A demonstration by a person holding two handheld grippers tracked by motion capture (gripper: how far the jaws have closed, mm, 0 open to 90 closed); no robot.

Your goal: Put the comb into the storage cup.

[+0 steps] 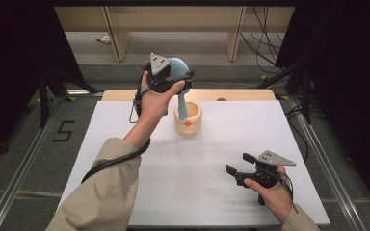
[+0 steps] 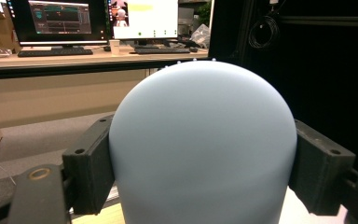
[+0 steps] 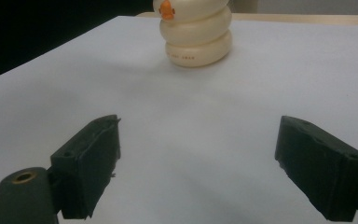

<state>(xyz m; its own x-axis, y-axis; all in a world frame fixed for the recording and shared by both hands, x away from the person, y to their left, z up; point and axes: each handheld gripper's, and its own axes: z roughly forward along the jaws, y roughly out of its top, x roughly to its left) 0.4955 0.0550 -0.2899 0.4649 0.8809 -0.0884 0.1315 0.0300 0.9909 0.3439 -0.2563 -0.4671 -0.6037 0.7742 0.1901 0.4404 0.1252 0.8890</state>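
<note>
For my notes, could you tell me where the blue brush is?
High view, upper middle: the left gripper holds the brush by its head, handle down in the cup.

Smooth matt plastic brush [image 2: 200, 144]

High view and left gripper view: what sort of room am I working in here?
Probably a lab or office set up for recording. A white table stands between black curtains, loose cables trail on the floor behind it, and a desk with monitors and a keyboard stands beyond.
</note>
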